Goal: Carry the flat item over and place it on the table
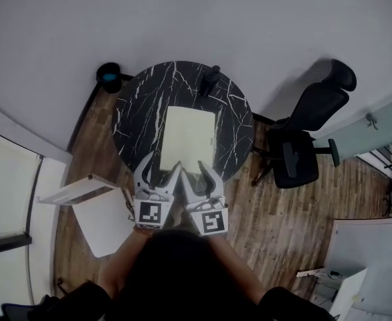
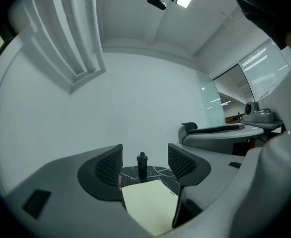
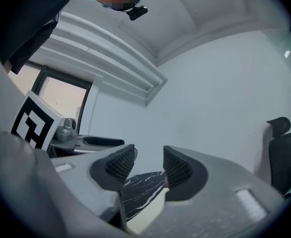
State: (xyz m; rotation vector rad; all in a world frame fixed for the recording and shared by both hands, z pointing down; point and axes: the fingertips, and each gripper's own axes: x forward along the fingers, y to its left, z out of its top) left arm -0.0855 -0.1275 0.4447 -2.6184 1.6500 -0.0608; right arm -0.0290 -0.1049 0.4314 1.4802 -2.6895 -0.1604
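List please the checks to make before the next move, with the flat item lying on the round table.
1. Flat item rests on the table: ok.
2. Its near edge is on the table top: cannot tell, the grippers cover it in the head view.
3. Left gripper jaws apart, gripping nothing: ok.
4. Right gripper jaws apart, gripping nothing: ok.
5. Small dark object stands clear of the flat item: ok.

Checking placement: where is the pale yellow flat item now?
In the head view the pale yellow flat item lies on the round black marble table, its near edge by the left gripper and right gripper.
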